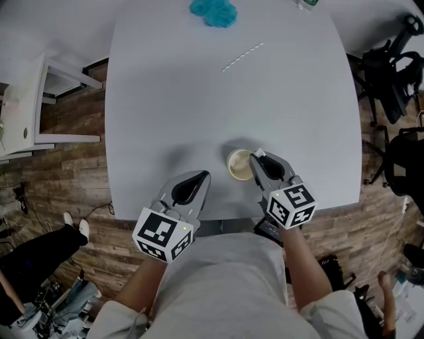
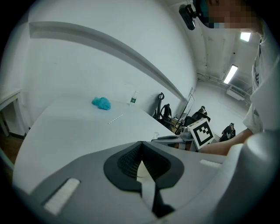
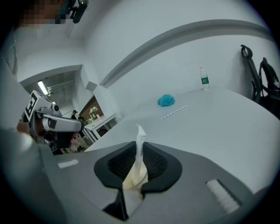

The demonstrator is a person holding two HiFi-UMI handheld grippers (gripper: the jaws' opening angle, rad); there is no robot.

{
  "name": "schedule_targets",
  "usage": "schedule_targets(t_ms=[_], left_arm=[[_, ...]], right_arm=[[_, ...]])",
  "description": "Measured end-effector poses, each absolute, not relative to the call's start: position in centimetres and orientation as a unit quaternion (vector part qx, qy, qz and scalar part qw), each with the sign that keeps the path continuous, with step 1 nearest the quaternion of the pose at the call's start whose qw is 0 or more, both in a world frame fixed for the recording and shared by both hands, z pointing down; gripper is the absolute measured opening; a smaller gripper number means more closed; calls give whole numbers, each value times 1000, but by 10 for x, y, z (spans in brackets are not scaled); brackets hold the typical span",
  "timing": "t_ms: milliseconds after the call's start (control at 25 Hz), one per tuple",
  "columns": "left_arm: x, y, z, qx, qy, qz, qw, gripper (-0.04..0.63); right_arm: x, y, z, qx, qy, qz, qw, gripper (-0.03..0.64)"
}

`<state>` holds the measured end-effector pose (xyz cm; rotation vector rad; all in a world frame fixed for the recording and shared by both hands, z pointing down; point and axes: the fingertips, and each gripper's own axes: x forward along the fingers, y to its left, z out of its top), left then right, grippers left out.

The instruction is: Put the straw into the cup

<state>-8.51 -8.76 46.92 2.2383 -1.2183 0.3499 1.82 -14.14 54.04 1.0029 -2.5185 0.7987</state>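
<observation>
A cream paper cup (image 1: 237,165) stands near the front edge of the white table (image 1: 172,99). My right gripper (image 1: 256,156) is shut on the cup's right rim; in the right gripper view the thin cream cup wall (image 3: 138,164) rises squeezed between the dark pads. The white straw (image 1: 242,57) lies flat far back on the table, well away from both grippers, and is also seen as straw (image 3: 173,113) and straw (image 2: 116,118). My left gripper (image 1: 203,177) rests left of the cup, apart from it, jaws shut with nothing held (image 2: 142,145).
A blue crumpled cloth (image 1: 213,11) lies at the table's far edge, with a water bottle (image 3: 203,78) near the far right corner. Black office chairs (image 1: 391,66) stand to the right, and a white shelf unit (image 1: 26,106) to the left.
</observation>
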Motion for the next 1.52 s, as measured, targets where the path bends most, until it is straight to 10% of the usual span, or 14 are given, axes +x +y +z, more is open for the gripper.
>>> schedule_targets(t_ms=[1520], left_arm=[[-67,-84,450,842,-457,117,261,18]], right_arm=[[45,-129,527,361,-877,278,153,118]])
